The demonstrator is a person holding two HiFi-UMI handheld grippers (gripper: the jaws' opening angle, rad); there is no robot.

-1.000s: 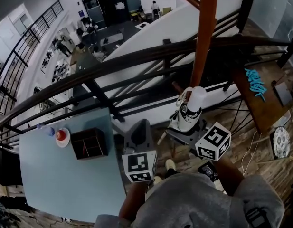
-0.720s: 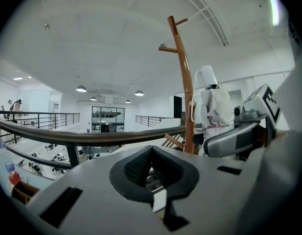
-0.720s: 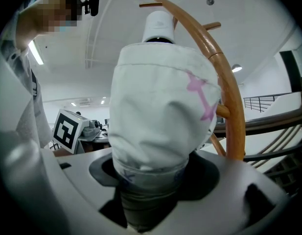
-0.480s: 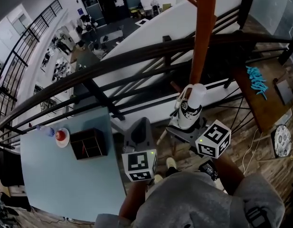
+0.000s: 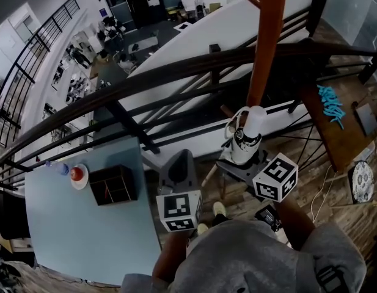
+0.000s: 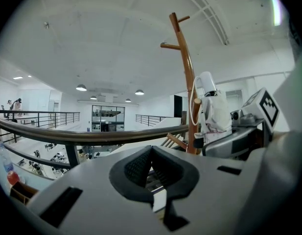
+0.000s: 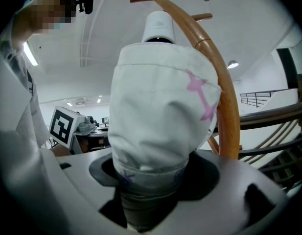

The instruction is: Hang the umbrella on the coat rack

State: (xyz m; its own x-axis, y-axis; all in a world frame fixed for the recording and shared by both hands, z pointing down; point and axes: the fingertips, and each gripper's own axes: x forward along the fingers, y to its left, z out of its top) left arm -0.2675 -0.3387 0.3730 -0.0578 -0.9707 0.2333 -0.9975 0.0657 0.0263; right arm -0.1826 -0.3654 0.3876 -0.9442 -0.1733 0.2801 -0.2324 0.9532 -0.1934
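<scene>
Just beside coat rack pole, umbrella clamped in right tongs.

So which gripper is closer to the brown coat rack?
Right. The right gripper holds the white umbrella close beside the coat rack pole. The left gripper is shut on nothing, off to the pole's left and apart from it.
</scene>
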